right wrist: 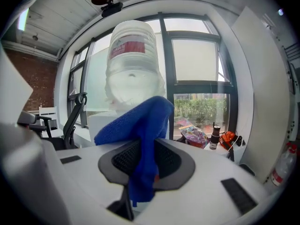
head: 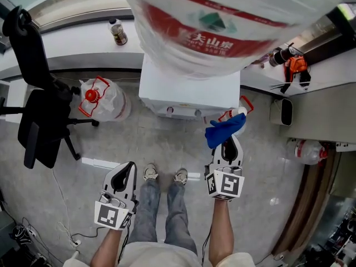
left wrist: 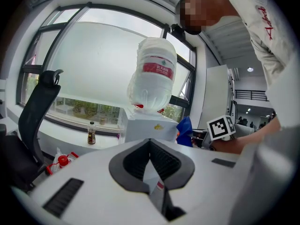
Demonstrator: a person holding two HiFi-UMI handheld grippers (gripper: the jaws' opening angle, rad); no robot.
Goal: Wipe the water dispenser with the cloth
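The white water dispenser (head: 189, 90) stands on the floor ahead of me, with a big clear water bottle (head: 222, 21) on top. My right gripper (head: 229, 142) is shut on a blue cloth (head: 225, 129), held just in front of the dispenser's lower right corner. In the right gripper view the cloth (right wrist: 140, 135) drapes out over the jaws of the gripper (right wrist: 147, 149) and hides part of the bottle (right wrist: 133, 74). My left gripper (head: 129, 167) hangs lower left, shut and empty, well short of the dispenser. From the left gripper (left wrist: 150, 146) I see the dispenser (left wrist: 147, 125) and the cloth (left wrist: 185, 130).
A black office chair (head: 39, 110) stands at the left, with a spare water jug (head: 103, 99) on the floor beside the dispenser. A small bottle (head: 117, 32) sits on the window ledge. An orange tool (head: 296, 65) and a bin (head: 282, 112) are at the right.
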